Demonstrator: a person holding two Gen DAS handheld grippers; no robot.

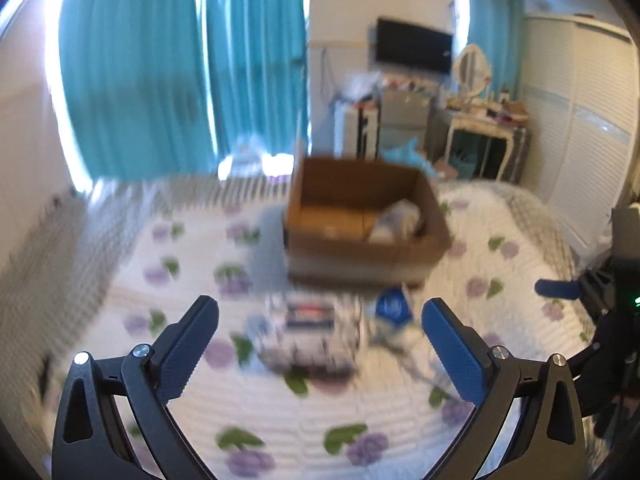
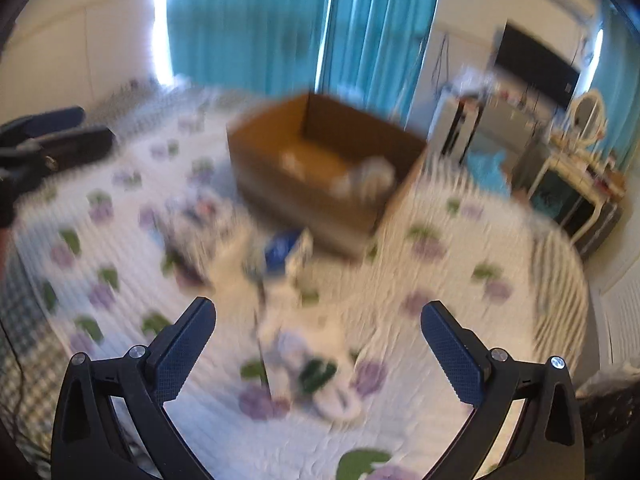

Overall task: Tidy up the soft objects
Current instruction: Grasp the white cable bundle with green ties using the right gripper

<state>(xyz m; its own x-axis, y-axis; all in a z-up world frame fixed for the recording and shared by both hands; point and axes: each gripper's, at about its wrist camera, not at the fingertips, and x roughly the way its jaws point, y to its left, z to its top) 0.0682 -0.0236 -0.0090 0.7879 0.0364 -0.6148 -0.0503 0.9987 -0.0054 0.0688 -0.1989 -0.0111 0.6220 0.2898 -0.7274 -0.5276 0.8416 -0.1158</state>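
- Cardboard box point(image 1: 366, 220) sits on the floral bedspread point(image 1: 280, 420), open top; pale soft item point(image 1: 400, 218) inside at its right end
- In front of box: blurry striped cloth point(image 1: 310, 324) & blue-white item point(image 1: 392, 306), side by side on the bed
- Left gripper point(image 1: 320, 344) spread wide, holding nothing, hovers in front of box over striped cloth
- Right gripper point(image 2: 318, 350) also wide, empty, above whitish soft stuff point(image 2: 316, 364) nearer than box – too blurred to ID

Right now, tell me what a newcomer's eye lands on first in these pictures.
The open cardboard box on the floral bedspread draws the eye first, with a pale soft bundle in its right end. Behind it hang bright teal curtains. Blurred small items lie on the bed before the box, beyond the spread fingers of the empty left gripper.
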